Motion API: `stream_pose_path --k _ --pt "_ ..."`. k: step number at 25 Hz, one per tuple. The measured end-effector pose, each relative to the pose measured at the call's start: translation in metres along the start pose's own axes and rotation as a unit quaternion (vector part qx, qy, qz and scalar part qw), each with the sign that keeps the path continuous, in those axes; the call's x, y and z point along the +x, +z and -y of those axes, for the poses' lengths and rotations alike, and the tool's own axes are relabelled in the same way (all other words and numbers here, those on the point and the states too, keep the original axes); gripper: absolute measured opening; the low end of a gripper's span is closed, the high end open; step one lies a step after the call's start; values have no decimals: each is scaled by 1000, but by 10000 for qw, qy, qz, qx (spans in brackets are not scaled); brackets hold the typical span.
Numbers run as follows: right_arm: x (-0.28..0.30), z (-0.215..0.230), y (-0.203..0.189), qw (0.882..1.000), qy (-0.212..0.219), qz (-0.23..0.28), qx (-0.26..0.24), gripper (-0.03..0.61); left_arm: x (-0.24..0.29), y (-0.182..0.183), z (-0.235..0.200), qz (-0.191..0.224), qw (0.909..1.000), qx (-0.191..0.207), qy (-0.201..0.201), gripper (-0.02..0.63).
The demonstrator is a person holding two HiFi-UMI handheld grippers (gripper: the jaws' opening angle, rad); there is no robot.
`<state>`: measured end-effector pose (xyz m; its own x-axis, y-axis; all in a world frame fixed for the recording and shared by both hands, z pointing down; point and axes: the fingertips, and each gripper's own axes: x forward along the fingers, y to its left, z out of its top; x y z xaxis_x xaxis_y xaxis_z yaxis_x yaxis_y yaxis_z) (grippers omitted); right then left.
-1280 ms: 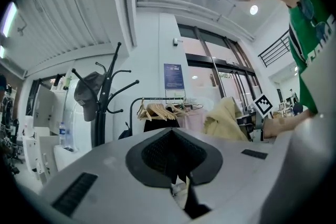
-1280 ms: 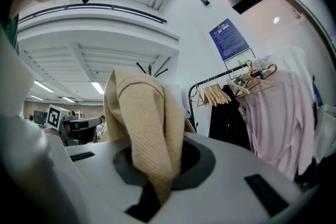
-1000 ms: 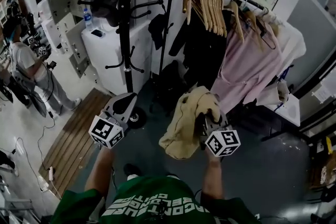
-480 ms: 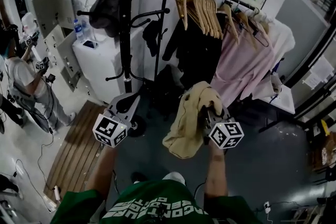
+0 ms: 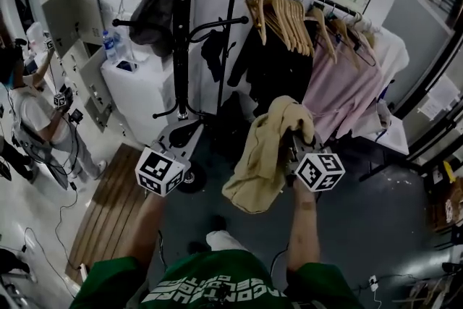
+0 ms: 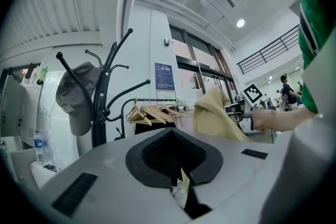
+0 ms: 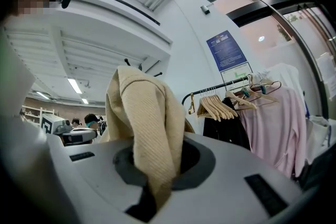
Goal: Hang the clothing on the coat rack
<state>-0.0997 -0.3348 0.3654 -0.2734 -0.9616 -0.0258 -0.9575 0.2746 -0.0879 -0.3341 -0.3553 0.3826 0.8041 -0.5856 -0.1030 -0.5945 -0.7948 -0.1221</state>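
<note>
A beige knitted garment [image 5: 262,155] hangs in a bunch from my right gripper [image 5: 295,148], whose jaws are shut on its top fold. In the right gripper view the beige garment [image 7: 147,128] fills the gap of the right gripper [image 7: 157,160] and drapes over it. My left gripper [image 5: 182,134] is held beside it on the left, shut and with nothing in it; in the left gripper view the pads of the left gripper [image 6: 172,136] meet in a thin seam. The black coat rack [image 5: 184,25] stands just beyond the left gripper, a grey cap [image 6: 73,97] on one hook.
A clothes rail with wooden hangers [image 5: 289,7] and black and pink garments [image 5: 347,94] stands behind the right gripper. A white cabinet [image 5: 145,94] with a water bottle [image 5: 110,45] is left of the rack. A person [image 5: 32,112] stands far left by a slatted wooden mat [image 5: 108,206].
Both grippers have moved forward and a little up towards the coat rack, the right one carrying the beige garment along. The rack and rail look nearer.
</note>
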Motion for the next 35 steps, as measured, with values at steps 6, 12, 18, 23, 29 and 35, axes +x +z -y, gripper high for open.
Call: stream_pose_path --k 6,12,18,23,29,35 --pt "40 -3 26 9998 105 164 66 40 23 20 -23 170 9997 194 -8 5" --pt "84 -4 62 9988 262 396 83 40 47 36 -53 299 9991 315 20 5" --pt "134 -7 90 9978 392 522 -75 40 73 49 -80 469 9983 339 -5 5" --pt "166 -12 122 9956 520 760 -159 40 89 57 -94 579 9977 355 -35 5" --pt "197 -19 147 9932 684 897 -273 40 94 55 -104 571 9976 380 -38 5" --pt "228 -34 138 9931 859 712 -361 40 91 56 -117 571 9974 429 69 5"
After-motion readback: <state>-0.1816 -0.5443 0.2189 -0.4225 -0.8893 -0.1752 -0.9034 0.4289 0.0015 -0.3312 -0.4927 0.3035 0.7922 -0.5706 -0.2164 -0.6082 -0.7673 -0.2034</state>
